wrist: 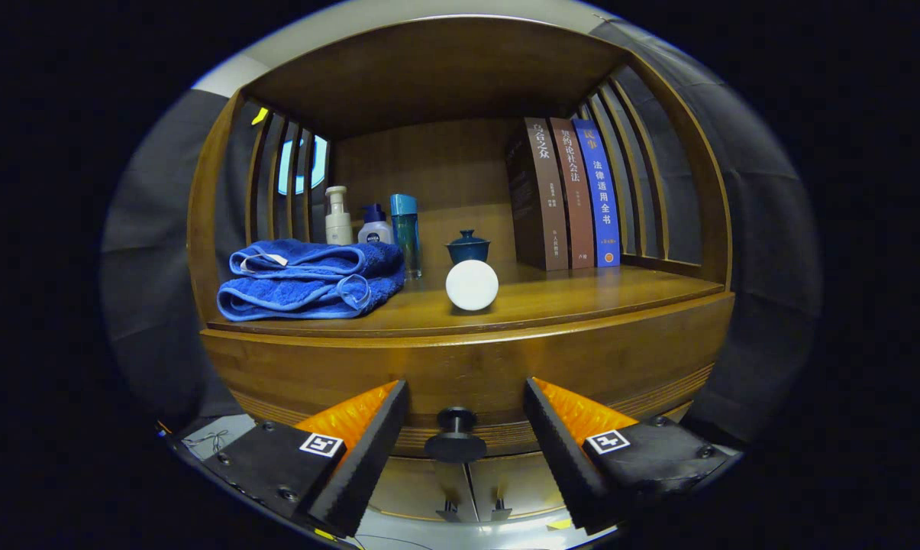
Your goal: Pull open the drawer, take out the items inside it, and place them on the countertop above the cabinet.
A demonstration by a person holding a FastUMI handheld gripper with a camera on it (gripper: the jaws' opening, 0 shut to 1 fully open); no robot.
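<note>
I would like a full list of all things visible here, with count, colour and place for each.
towel: one, blue, folded, on the countertop beside the bottles
bottles: three, white, white with blue cap, and light blue, behind the towel
white ball: one, white, mid countertop, in front of the lidded cup
lidded cup: one, dark blue, behind the ball
books: three, dark brown, brown, blue, upright near the slatted side
drawer: one, brown wood, closed, under the countertop
knob: one, black, on the drawer front
fingers: two, open, either side of the knob
</note>
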